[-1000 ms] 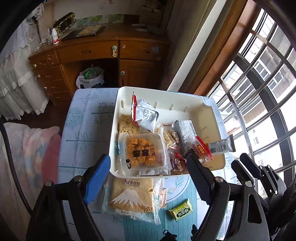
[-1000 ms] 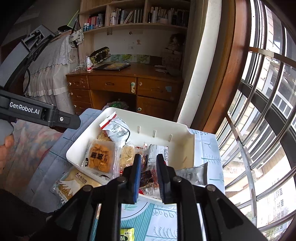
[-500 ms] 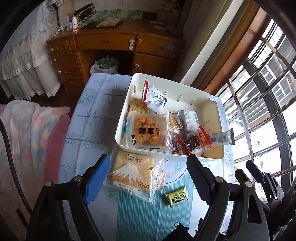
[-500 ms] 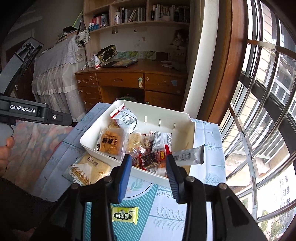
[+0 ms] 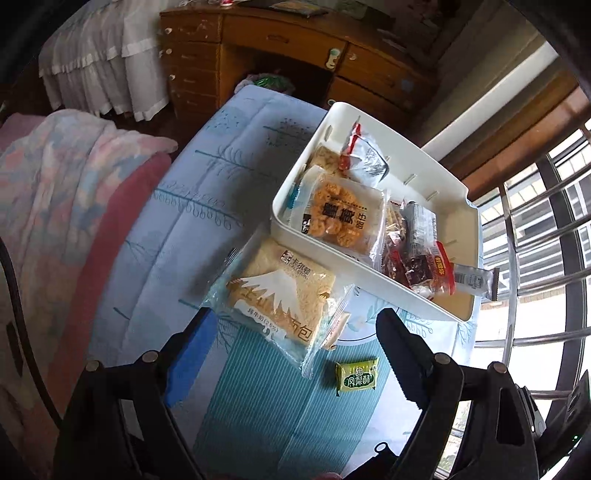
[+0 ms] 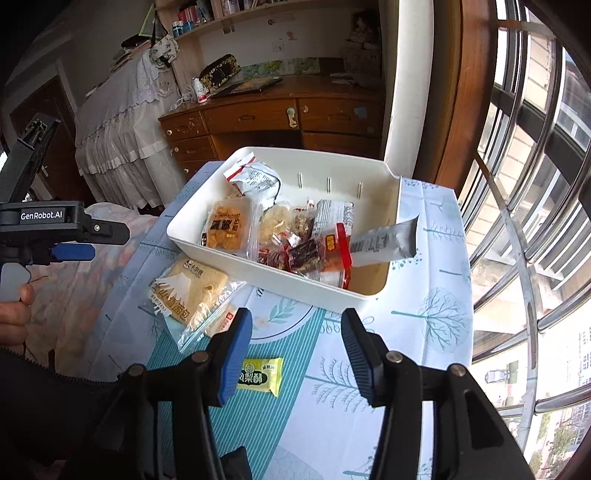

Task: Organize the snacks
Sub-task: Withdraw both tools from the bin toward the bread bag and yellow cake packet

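Both jaws are held apart, empty: the left gripper (image 5: 295, 336) over the bread packet (image 5: 280, 299), the right gripper (image 6: 295, 336), just opening, near the white bin (image 6: 280, 280).

A wooden desk (image 6: 280, 114) stands under bookshelves (image 6: 236, 11), beside bright barred windows (image 6: 535, 184), seemingly in daylight.

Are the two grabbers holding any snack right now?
No. The left gripper and right gripper are both open and empty; the right's jaws have just been opening.

Clothed table (image 6: 436, 266): bin (image 6: 273, 280), bread (image 6: 188, 291), cake (image 6: 260, 374).
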